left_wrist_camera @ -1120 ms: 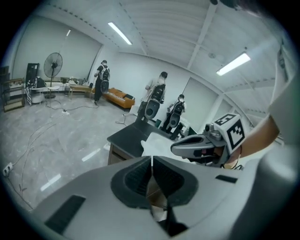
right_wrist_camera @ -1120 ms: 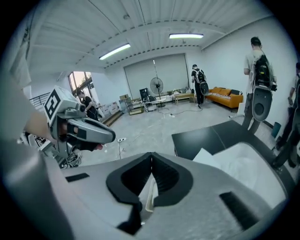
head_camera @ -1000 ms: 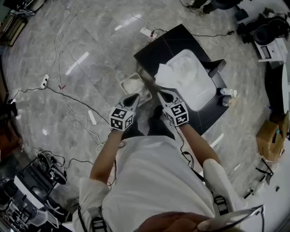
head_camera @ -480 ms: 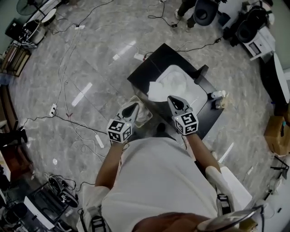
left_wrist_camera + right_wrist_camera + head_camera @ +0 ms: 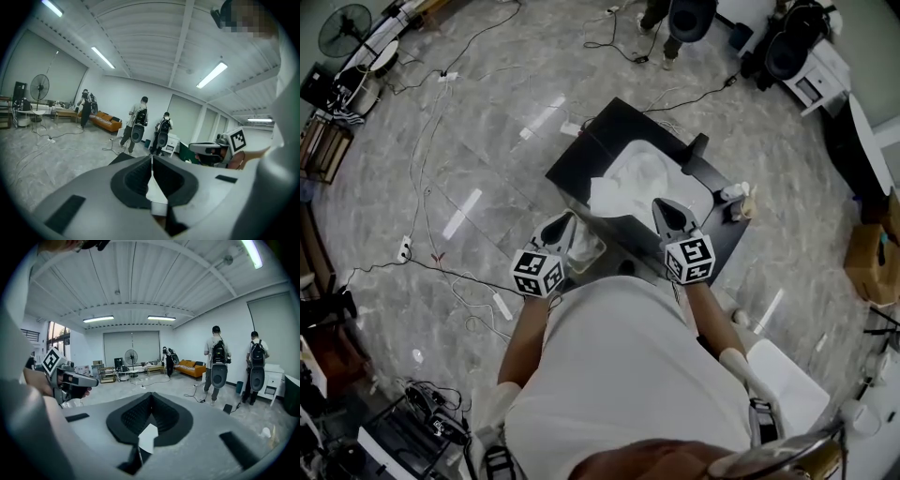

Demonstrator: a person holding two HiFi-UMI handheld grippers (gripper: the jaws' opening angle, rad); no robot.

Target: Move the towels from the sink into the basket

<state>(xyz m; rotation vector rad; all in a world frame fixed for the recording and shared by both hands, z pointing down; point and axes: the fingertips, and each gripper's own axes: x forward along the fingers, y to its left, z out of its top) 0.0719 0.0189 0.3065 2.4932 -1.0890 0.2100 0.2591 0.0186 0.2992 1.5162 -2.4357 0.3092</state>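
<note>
White towels (image 5: 645,173) lie crumpled in the white sink (image 5: 682,192) set in a black counter. One towel (image 5: 607,195) hangs over the sink's near left rim. The pale basket (image 5: 589,249) stands on the floor by the counter's near left corner, partly hidden behind my left gripper (image 5: 565,218). That gripper is shut and empty, held above the basket. My right gripper (image 5: 662,203) is shut and empty over the sink's near edge, right of the draped towel. In the left gripper view the left gripper (image 5: 152,159) points level into the room, and so does the right gripper (image 5: 151,397) in its own view.
A black faucet (image 5: 697,146) rises at the sink's far side and small bottles (image 5: 737,194) stand on the counter's right end. Cables and a power strip (image 5: 572,128) lie on the marble floor. Several people with backpacks (image 5: 217,363) stand across the room.
Both grippers have pulled back from the sink and basket toward the person. The right gripper has moved off the draped towel to its right. Both stay shut.
</note>
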